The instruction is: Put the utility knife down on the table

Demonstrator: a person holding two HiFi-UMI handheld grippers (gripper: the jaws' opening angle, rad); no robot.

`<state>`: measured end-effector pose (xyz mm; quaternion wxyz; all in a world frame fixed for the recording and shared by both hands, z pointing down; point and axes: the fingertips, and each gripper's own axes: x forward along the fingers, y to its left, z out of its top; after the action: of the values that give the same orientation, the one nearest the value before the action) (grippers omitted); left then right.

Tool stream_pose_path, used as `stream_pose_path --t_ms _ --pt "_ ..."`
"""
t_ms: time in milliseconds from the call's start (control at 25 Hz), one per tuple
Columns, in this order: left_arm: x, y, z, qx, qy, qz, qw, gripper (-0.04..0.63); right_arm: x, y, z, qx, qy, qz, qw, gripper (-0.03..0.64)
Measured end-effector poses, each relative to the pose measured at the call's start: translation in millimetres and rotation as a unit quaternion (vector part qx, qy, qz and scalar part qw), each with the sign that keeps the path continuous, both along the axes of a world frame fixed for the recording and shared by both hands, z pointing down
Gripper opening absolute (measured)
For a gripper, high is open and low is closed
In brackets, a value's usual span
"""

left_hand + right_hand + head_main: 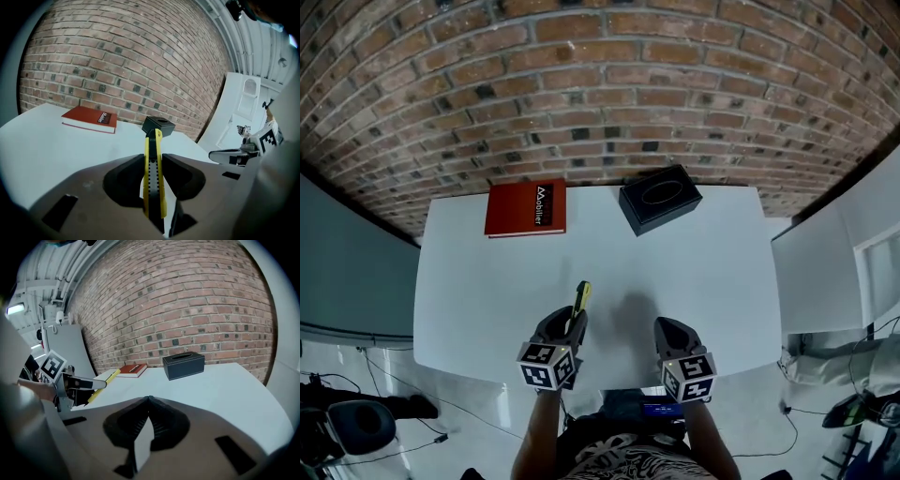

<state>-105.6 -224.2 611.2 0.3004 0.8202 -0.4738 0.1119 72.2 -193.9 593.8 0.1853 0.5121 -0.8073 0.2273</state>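
Knife, yellow with a black centre strip, sits clamped on edge in the left claw. Both pads press on its flat sides, so the jaws stand apart only by the width of the handle. The front half of the knife sticks out past the claw tips and points toward the far side of the desk. In the head view it lies over the near left part of the white desk. In the right gripper view it appears raised a little above the surface and not resting on it, though contact cannot be ruled out from these angles. Right claw is closed, jaw tips meeting, nothing between them. It hangs over the near edge of the desk, beside the left claw and apart from it. Red book lies flat at the far left of the desk. Black box with an oval slot on top stands at the far edge, right of the book and turned at an angle. Both are well apart from the knife. Brick wall runs behind the desk.
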Motion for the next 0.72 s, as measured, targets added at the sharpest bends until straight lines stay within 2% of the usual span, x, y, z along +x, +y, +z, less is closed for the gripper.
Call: stream_pose_path --t_ms 400,720 --pt "15.5 4.0 50.6 -0.043 -0.043 0.033 0.9976 0.123 4.6 -7.9 30.4 -0.032 0.011 -0.011 0.999 0.001" --pt "24.9 2.9 79.3 -0.056 -0.091 0.071 0.9918 0.123 9.4 -10.9 51.8 -0.056 0.014 -0.014 0.998 0.000"
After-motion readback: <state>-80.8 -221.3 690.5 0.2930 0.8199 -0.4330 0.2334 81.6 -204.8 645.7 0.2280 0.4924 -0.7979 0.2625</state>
